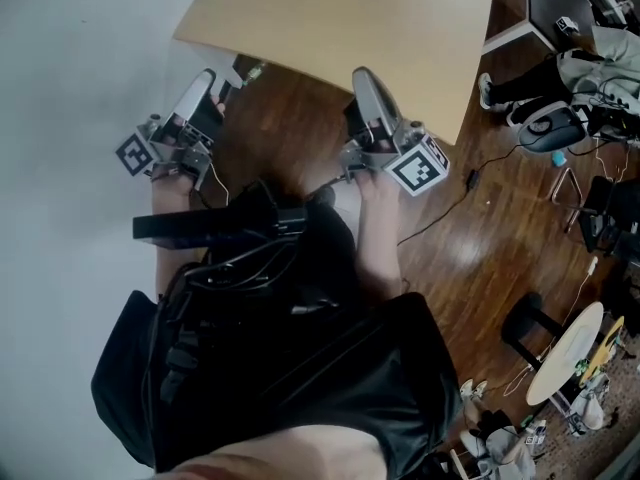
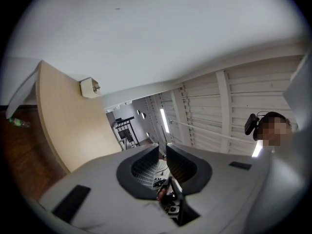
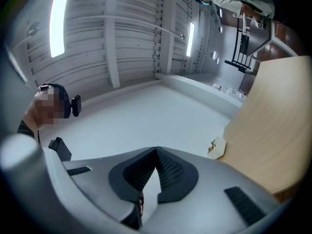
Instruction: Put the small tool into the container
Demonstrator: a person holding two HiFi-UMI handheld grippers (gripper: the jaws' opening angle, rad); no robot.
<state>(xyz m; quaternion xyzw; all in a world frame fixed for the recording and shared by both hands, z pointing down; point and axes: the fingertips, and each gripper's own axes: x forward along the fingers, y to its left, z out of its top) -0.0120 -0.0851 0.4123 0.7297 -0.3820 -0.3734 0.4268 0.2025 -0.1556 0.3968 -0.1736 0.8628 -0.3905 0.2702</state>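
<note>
No small tool and no container shows in any view. In the head view both grippers are held low in front of the person, at the near edge of a tan wooden tabletop (image 1: pixel 350 18). My left gripper (image 1: pixel 205 80) points toward the table's left corner. In the left gripper view its jaws (image 2: pixel 162 149) stand a narrow gap apart with nothing between them. My right gripper (image 1: pixel 363 78) sits under the table's front edge. Its pads meet at the tips in the right gripper view (image 3: pixel 156 151) and hold nothing. Both gripper cameras look up at a white wall and ceiling.
A small beige box (image 2: pixel 89 87) sits on the wall by the table's edge (image 3: pixel 217 147). A bottle (image 2: pixel 17 123) lies on the dark wood floor. Cables, headphones (image 1: pixel 548 126), a black stool (image 1: pixel 530 323) and a round white table (image 1: pixel 565 353) stand at the right. Black gear hangs on the person's chest (image 1: pixel 250 268).
</note>
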